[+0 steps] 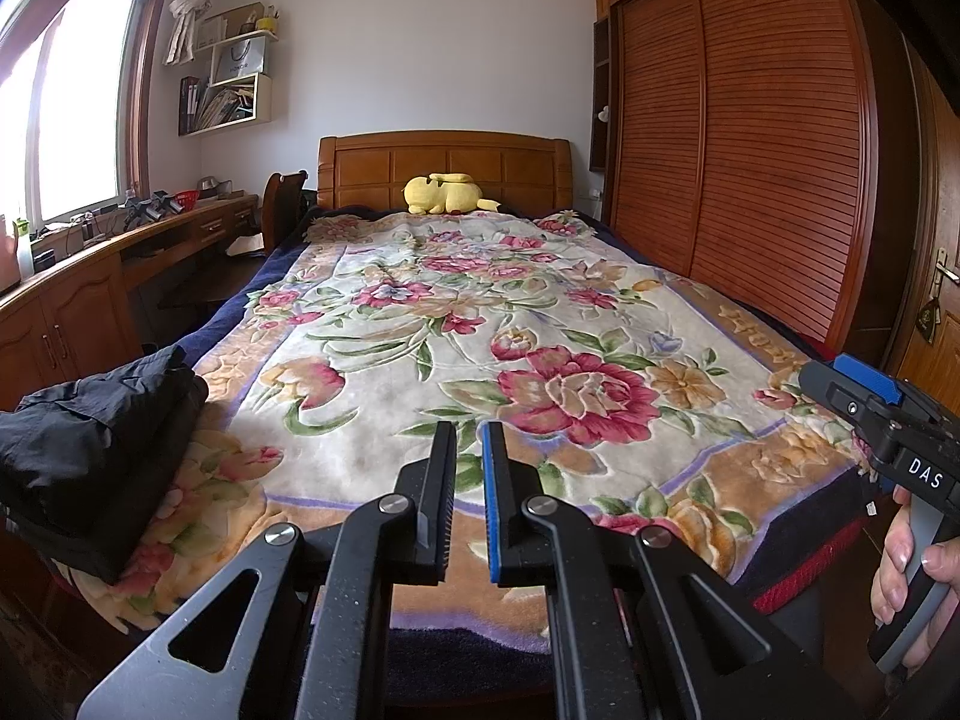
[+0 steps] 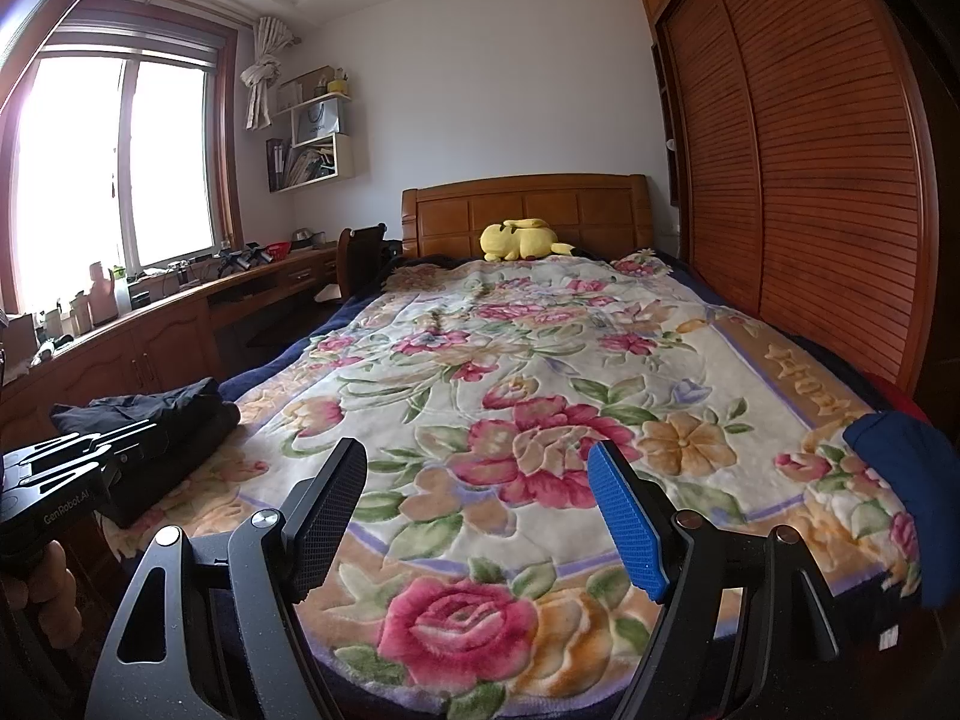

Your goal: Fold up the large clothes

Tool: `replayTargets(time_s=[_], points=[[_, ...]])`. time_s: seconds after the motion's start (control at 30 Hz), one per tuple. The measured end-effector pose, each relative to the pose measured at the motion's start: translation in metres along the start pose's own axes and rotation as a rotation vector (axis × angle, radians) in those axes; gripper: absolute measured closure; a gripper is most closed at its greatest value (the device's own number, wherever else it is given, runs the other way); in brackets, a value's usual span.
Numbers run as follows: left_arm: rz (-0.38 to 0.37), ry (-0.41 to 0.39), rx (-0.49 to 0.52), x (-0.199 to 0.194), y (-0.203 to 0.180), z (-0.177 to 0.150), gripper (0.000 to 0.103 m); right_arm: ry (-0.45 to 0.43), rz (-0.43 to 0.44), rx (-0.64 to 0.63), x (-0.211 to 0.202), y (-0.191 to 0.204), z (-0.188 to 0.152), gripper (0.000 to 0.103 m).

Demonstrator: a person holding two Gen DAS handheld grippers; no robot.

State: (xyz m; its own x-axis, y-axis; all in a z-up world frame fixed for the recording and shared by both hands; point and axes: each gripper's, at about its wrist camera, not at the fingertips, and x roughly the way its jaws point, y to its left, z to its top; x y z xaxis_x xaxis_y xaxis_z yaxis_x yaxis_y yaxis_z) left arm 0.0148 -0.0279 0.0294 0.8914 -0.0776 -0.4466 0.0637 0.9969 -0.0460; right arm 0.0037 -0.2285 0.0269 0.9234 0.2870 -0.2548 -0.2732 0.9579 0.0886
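At bed foot | black clothes [image 1: 102, 438] folded, piled at blanket's [image 1: 420, 312] left corner | blue garment [image 2: 906, 492] right edge, looks unfolded | my left gripper [image 1: 467, 468] nearly closed, empty | right gripper [image 2: 477, 498] released, empty | judged partway.
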Motion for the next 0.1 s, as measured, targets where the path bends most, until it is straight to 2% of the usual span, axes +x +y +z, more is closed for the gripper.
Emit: replayTargets(time_s=[0.1], points=[[0.000, 0.000, 0.000, 0.0001, -0.0003, 0.0001, 0.094, 0.001, 0.003, 0.000, 0.0003, -0.0005, 0.0002, 0.025]])
